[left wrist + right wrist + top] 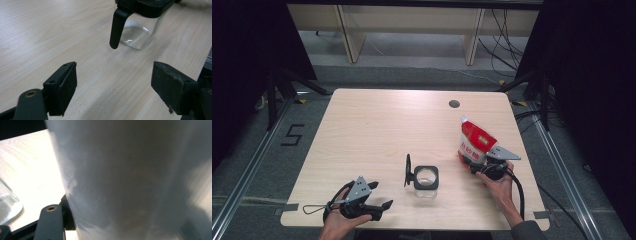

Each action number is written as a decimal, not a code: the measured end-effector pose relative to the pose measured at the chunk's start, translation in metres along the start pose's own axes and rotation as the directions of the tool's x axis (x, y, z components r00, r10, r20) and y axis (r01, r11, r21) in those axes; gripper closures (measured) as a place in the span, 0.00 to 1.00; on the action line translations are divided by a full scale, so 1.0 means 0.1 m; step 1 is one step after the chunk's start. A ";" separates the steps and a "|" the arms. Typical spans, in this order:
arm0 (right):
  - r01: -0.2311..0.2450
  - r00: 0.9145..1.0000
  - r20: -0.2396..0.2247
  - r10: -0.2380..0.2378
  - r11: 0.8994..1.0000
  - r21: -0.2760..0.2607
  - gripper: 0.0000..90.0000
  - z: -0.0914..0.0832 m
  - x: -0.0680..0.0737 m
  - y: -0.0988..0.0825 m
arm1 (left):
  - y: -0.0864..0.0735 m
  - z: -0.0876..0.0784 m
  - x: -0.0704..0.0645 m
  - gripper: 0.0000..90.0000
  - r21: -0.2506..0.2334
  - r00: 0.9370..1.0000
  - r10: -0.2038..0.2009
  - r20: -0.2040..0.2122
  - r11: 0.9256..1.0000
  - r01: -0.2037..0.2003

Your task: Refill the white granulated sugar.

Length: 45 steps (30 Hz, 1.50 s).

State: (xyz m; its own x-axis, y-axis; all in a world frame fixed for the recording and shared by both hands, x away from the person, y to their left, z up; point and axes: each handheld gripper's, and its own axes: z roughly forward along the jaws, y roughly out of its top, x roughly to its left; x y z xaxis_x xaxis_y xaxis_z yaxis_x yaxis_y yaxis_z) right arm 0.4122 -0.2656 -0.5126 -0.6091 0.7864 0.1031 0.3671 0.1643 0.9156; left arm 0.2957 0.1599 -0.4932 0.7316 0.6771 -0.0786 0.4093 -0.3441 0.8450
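Pale wood-grain laminate forms the top of the table (pixel 377 125), which stands on a grey floor with black curtains on both sides and light wooden furniture legs beyond its far edge. A round dark grommet hole (pixel 454 104) sits near the far right of the top.

The red-and-white plastic pouch with a white corner spout (pixel 476 142) stands upright near the right edge of the table, the spout pointing up and away from the person. Its upper part is red, its lower part white with red print too small to read. The right gripper (pixel 473 164) grasps the pouch low on its near side; in the right gripper view the pouch surface (pixel 135 175) lies between the jaws as a blurred grey-white wall.

The square clear glass jar with a black rim (pixel 426 179) stands near the middle of the near half of the table, just left of the pouch, its black hinged lid (pixel 407 171) swung up on its left side.

The left gripper (pixel 381 210) rests at the near left edge, jaws released and wide apart with nothing between them. In the left gripper view it points toward the jar (pixel 138 32).
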 end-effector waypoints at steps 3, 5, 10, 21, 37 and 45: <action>0.013 1.000 0.020 -0.013 1.000 -0.003 0.41 -0.01 -0.01 0.01 | 0.00 -0.01 0.01 0.22 0.016 1.000 0.013 -0.003 1.000 -0.013; -0.026 1.000 0.014 0.025 1.000 0.002 0.41 -0.05 0.03 0.01 | 0.00 0.00 0.00 0.22 0.008 1.000 0.006 0.009 1.000 -0.006; 0.030 0.999 0.035 -0.031 1.000 0.005 0.41 -0.08 0.05 0.02 | 0.01 -0.01 0.01 0.22 0.013 0.999 0.036 0.006 0.999 -0.037; 0.127 0.991 0.038 -0.126 0.991 -0.028 0.42 -0.32 0.24 0.13 | 0.00 -0.01 0.02 0.22 -0.002 1.000 -0.006 0.003 1.000 0.006; 0.401 0.908 0.122 -0.400 0.916 0.020 0.42 -0.84 0.48 0.15 | 0.00 -0.02 0.04 0.22 -0.002 1.000 0.021 -0.001 1.000 -0.021; 0.534 0.824 0.157 -0.545 0.839 0.106 0.42 -0.95 0.63 0.13 | 0.00 -0.03 0.05 0.23 -0.004 1.000 0.012 -0.011 1.000 -0.012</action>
State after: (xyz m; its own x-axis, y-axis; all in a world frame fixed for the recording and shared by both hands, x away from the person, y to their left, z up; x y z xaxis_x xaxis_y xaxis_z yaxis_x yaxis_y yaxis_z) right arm 0.3117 -0.2702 -0.4575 -0.5910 0.6520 -0.4750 0.0567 0.6210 0.7818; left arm 0.2975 0.1654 -0.4923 0.7301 0.6804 -0.0629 0.3986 -0.3493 0.8480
